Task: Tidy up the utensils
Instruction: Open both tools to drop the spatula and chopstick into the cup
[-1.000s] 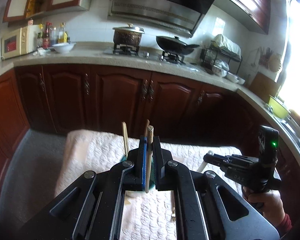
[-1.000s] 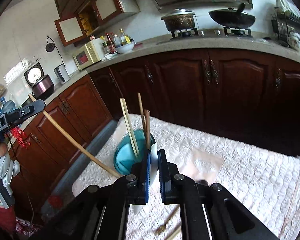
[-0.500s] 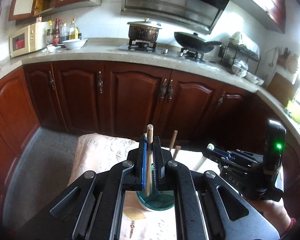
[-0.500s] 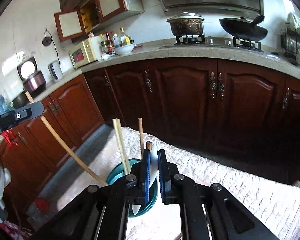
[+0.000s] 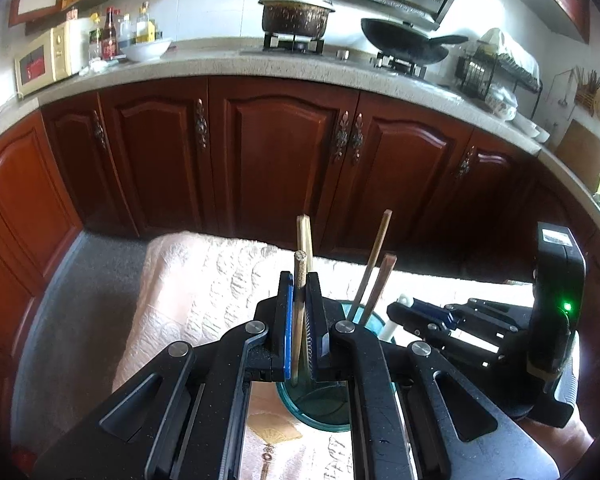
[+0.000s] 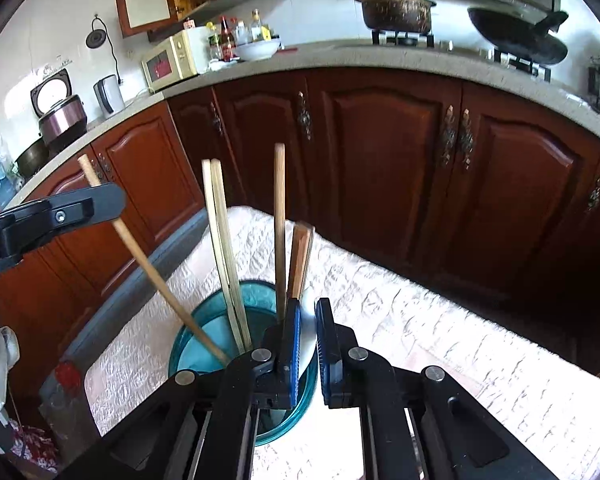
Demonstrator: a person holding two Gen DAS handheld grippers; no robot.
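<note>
Centrally, the left gripper (image 5: 299, 312) stands with its blue-padded jaws nearly together, clamped on a single wooden chopstick (image 5: 299, 304) that runs upright between the pads, its blunt top just above the fingertips and its lower end angled down into the teal cup (image 5: 320, 408) directly beneath. Just right of these jaws, two darker chopsticks (image 5: 374, 276) lean in the same cup; a pale pair (image 5: 305, 236) rises behind the held stick.

From the right wrist view, the right gripper (image 6: 308, 332) is likewise narrow, pinching a white spoon (image 6: 308, 320); whether its bowl end touches the cup's inside is unclear, since the jaws hide it. Ahead of and left of these fingertips the cup's rim (image 6: 188, 336) shows, with the upright sticks inside. Further left, the other gripper's black finger crosses the slanted chopstick.

Both tools hover over a quilted cloth (image 6: 400, 320) on which the cup stands.
</note>
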